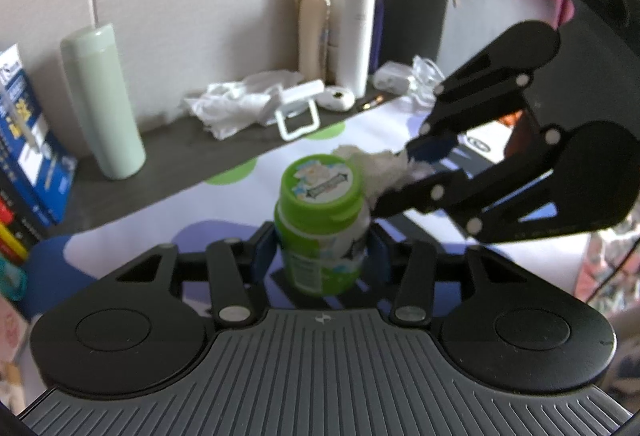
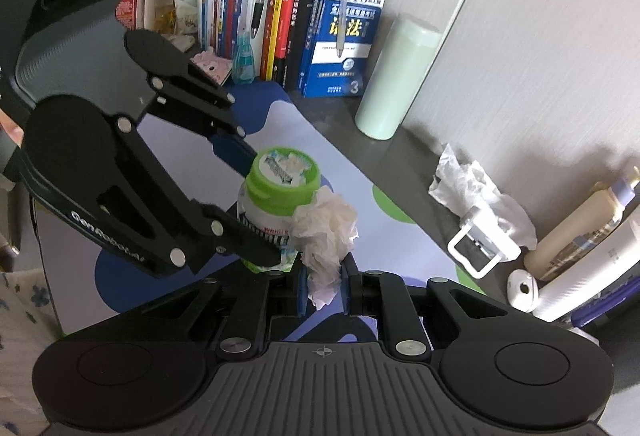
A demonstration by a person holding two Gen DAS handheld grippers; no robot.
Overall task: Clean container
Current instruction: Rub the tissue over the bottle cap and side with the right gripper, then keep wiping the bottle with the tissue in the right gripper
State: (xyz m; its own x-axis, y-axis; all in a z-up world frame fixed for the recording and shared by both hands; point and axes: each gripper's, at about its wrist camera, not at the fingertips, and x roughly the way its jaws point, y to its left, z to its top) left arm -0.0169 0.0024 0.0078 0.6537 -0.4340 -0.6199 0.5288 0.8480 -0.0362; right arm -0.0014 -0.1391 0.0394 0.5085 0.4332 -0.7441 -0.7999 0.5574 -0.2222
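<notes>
Left gripper (image 1: 320,252) clamped on the container (image 1: 322,224), a small white bottle with green lid and green label, held upright, blue pads pressing its sides below the lid. Right gripper (image 2: 324,286) clenched on a crumpled white tissue (image 2: 326,232); the tissue wad touches the container's shoulder just under the lid rim, on the side facing the right wrist camera. In the left wrist view the same tissue (image 1: 376,167) sits against the lid's far-right edge, right gripper (image 1: 416,171) coming in from the right of the container. Container is above a patterned mat (image 1: 380,131) with purple and green blobs; can't tell if its base touches the mat. Behind the container to the left, a pale green tumbler (image 1: 104,99) stands upright by the wall. Straight behind the container, a loose pile of white tissues (image 1: 236,103) and a white stand (image 1: 298,107); further back, pump bottle (image 1: 314,27) and white tube (image 1: 356,35). Books (image 2: 312,23) stand left of the tumbler.
</notes>
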